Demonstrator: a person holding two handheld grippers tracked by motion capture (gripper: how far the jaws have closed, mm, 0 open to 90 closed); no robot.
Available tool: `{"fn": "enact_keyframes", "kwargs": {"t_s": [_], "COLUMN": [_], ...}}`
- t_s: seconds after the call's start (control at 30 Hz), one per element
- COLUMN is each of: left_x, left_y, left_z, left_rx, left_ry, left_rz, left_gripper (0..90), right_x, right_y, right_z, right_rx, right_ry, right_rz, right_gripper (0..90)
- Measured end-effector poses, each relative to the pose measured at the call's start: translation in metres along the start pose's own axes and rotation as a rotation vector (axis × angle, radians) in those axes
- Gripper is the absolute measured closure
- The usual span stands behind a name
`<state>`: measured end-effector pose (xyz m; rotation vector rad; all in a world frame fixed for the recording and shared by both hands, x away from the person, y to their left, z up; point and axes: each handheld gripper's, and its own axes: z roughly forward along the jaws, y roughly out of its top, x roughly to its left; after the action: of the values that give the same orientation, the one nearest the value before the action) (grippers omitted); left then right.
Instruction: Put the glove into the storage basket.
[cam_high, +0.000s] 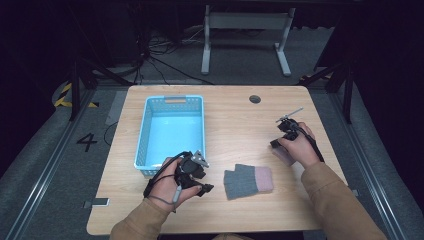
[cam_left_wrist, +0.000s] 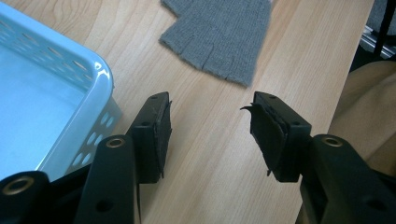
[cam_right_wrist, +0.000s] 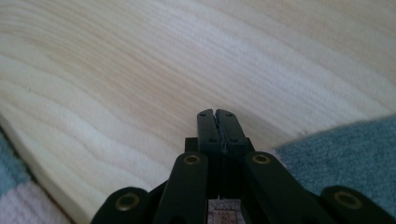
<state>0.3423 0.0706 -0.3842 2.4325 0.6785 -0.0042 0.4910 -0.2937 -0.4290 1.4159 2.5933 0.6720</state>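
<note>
High view: left gripper by basket, grey-pink glove flat on table just right of it; right gripper farther right. Left gripper view: jaws apart, empty, glove ahead. Right gripper view: jaws together, over bare wood

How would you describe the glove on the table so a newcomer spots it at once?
Start at the light blue basket on the wooden table, then look toward the near edge, right of the left gripper. The glove lies flat there: grey knit, fingerless, with a pink cuff, the only fabric item on the table.
</note>
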Motion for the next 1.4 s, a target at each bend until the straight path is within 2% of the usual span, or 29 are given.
{"fn": "enact_keyframes", "kwargs": {"t_s": [0.17,0.3,0.4,0.43,0.47,0.53,0.57,0.67,0.77,0.83,0.93,1.17,1.4], "left_x": [-0.001,-0.001,-0.001,-0.001,-0.001,-0.001,-0.001,0.000,0.001,0.001,0.002,0.003,0.004], "left_y": [0.000,0.000,0.000,0.001,0.001,0.001,0.000,-0.001,-0.001,-0.002,-0.002,-0.003,-0.005], "left_z": [-0.001,-0.002,-0.002,-0.002,-0.002,-0.002,-0.002,-0.002,-0.002,-0.002,-0.002,-0.002,-0.002], "left_rx": [-0.006,-0.006,-0.006,-0.005,-0.005,-0.005,-0.006,-0.003,-0.006,-0.007,-0.004,-0.001,-0.002], "left_ry": [-0.004,-0.007,-0.008,-0.008,-0.008,-0.008,-0.004,-0.006,-0.006,-0.005,-0.003,-0.001,-0.001], "left_rz": [0.003,0.001,0.002,0.003,0.003,0.001,0.000,-0.006,-0.007,-0.010,-0.009,-0.017,-0.028], "left_gripper": [49.0,49.1,49.1,49.1,49.1,49.1,49.1,49.1,49.1,49.1,49.1,49.1,49.0], "right_x": [0.002,0.002,0.001,-0.004,-0.004,-0.011,-0.021,-0.037,-0.051,-0.055,-0.068,-0.084,-0.095], "right_y": [-0.017,-0.023,-0.026,-0.023,-0.023,-0.021,-0.019,-0.017,-0.016,-0.016,-0.016,-0.012,-0.009], "right_z": [-0.011,-0.014,-0.020,-0.028,-0.028,-0.034,-0.040,-0.042,-0.039,-0.037,-0.032,-0.024,-0.021], "right_rx": [0.030,0.047,0.008,-0.040,-0.040,-0.088,-0.137,-0.172,-0.172,-0.172,-0.169,-0.155,-0.134], "right_ry": [0.002,0.007,0.014,0.003,0.003,-0.024,-0.056,-0.107,-0.156,-0.167,-0.222,-0.269,-0.308], "right_rz": [-0.007,0.001,0.009,0.025,0.025,0.046,0.085,0.136,0.160,0.170,0.186,0.206,0.219], "right_gripper": [89.9,89.9,89.9,89.9,89.9,89.8,89.8,89.7,89.7,89.7,89.6,89.6,89.7]}}
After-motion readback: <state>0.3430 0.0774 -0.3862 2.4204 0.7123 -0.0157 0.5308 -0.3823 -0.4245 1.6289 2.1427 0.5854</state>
